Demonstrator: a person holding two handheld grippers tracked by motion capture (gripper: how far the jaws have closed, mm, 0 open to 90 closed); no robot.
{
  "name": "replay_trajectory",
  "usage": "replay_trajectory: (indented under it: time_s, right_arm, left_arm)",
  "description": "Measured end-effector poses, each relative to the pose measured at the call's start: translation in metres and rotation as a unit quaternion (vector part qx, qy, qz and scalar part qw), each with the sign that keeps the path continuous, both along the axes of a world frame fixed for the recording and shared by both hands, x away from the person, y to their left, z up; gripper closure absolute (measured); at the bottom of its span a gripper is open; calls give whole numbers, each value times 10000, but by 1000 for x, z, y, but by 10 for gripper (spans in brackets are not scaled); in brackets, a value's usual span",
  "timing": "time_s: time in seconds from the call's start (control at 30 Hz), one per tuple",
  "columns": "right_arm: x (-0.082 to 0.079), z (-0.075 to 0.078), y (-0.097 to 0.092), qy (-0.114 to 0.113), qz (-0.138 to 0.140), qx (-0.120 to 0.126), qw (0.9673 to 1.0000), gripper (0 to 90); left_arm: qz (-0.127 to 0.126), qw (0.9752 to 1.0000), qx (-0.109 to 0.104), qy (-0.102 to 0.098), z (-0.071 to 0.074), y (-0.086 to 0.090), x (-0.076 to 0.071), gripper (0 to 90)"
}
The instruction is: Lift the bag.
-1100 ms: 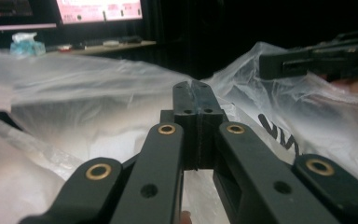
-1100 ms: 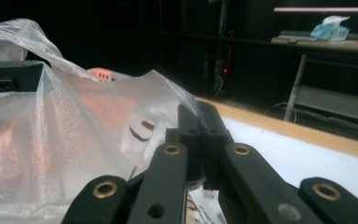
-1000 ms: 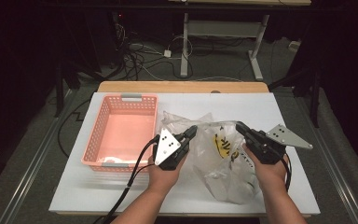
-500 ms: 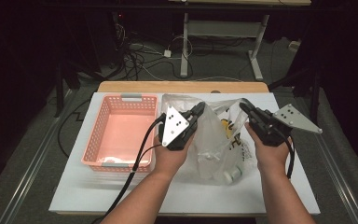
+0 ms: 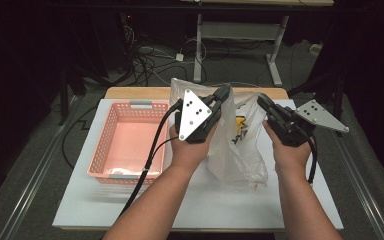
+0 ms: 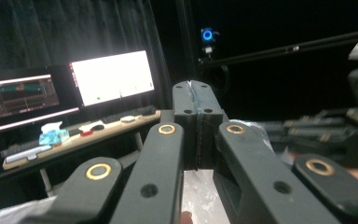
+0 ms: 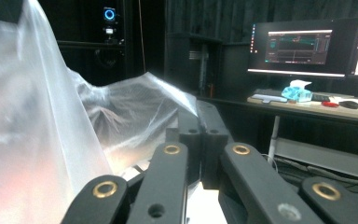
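A clear plastic bag (image 5: pixel 236 150) hangs upright above the white board, with a yellow-printed item (image 5: pixel 240 128) inside it. My left gripper (image 5: pixel 224 93) is shut on the bag's top edge at its left side. My right gripper (image 5: pixel 260 98) is shut on the top edge at its right side. In the left gripper view the left gripper (image 6: pixel 196 87) has its jaws pressed together, with bag film (image 6: pixel 200 196) below them. In the right gripper view the film (image 7: pixel 51 130) runs up into the closed jaws of the right gripper (image 7: pixel 199 110). The bag's bottom hangs close above the board.
A pink mesh basket (image 5: pixel 103 150) stands on the left of the white board (image 5: pixel 220 207). Beyond the board runs a wooden table edge (image 5: pixel 130 93), then floor cables (image 5: pixel 150 55) and a desk frame (image 5: pixel 275 35). A desk with lit monitors (image 6: pixel 112 77) stands farther off.
Both hands have risen and carried the bag up off the board, so it now hangs stretched between the grippers. The jaws have stayed closed.
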State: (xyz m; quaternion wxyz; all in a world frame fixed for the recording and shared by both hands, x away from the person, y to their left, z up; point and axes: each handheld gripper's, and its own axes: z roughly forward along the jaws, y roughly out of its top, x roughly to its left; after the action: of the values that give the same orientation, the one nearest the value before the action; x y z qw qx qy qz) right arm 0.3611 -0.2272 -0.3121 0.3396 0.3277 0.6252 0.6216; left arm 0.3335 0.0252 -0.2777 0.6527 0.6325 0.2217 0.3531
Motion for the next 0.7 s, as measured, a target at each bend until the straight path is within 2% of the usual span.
replay_trajectory:
  time_s: [0.1, 0.17, 0.37, 0.47, 0.6, 0.7]
  right_arm:
    - [-1, 0, 1, 1, 2, 31, 10000, 900]
    - [-4, 5, -1, -86, 34, 66, 9999, 900]
    - [-21, 39, -3, -526, 147, 87, 9985, 900]
    - [-22, 53, -1, -657, 148, 74, 9977, 900]
    - [-17, 66, -1, -772, 93, 109, 9969, 900]
    - [-12, 74, -4, -829, 59, 160, 9964, 900]
  left_arm:
    - [4, 10000, -16, -32, 2, 0, 0, 882]
    - [29, 10000, -28, 16, 1, 1, 4, 882]
    - [90, 9998, -12, 203, -7, -2, 14, 881]
    - [157, 9995, -4, 283, -8, -1, 20, 881]
    - [152, 9993, -91, 332, 0, -1, 29, 881]
    - [143, 9995, -121, 241, 9, -3, 34, 881]
